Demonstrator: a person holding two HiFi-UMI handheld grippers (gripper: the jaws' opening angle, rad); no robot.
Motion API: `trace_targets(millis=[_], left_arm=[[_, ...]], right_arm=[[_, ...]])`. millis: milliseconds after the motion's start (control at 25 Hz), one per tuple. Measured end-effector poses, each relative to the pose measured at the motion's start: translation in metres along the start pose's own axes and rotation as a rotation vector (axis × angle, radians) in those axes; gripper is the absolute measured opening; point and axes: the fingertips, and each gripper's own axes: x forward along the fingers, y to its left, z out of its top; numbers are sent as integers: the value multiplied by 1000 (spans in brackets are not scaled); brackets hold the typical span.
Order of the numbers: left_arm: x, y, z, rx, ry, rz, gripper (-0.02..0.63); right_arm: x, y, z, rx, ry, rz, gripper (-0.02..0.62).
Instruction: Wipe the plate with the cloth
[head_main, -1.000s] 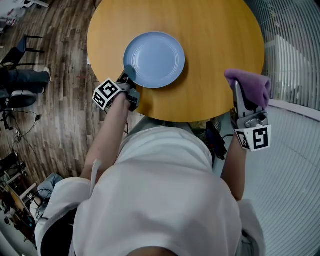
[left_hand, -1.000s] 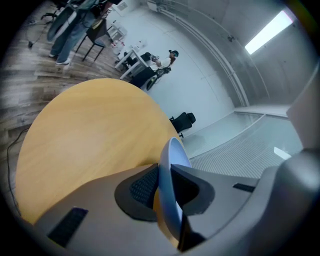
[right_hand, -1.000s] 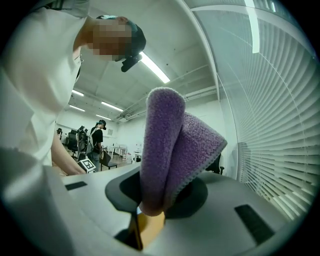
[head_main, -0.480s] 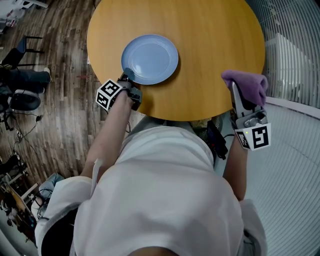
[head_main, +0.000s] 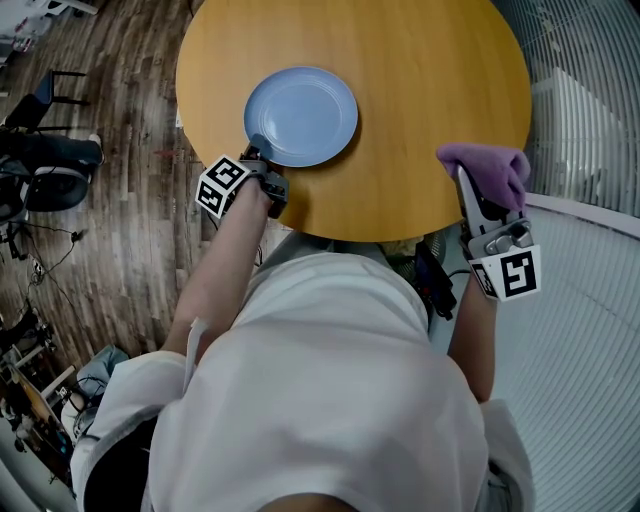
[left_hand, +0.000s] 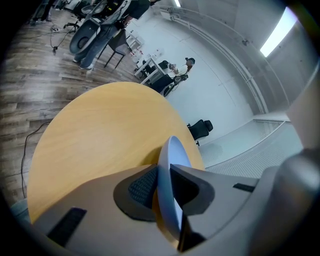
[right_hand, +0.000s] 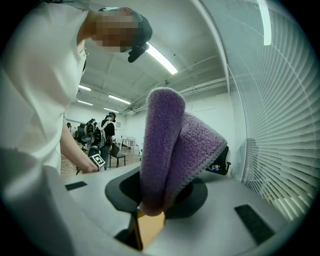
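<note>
Clamping the plate (head_main: 300, 115) by its near rim, the left claw (head_main: 256, 150) holds it over the bench (head_main: 430, 70); the right claw (head_main: 463, 176) pinches a purple cloth (head_main: 488, 165) near the bench's edge.

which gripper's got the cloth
The right gripper: its jaws pinch the folded purple cloth. The left gripper instead clamps the rim of the blue plate.

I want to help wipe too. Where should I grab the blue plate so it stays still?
Grab the thin rim on its near side, coming from the table edge. The plate is wide and shallow, so only its rim fits between jaws. The left gripper pinches there, leaving the face free for the cloth.
</note>
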Motion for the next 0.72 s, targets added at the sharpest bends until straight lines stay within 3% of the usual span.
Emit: trace_targets(millis=[360, 720], left_arm=[[6, -3, -8, -24, 46, -15, 63], [6, 8, -18, -16, 105, 47, 66]], right_arm=[[11, 10, 3, -20, 30, 45, 87], [14, 16, 4, -43, 42, 69, 87]])
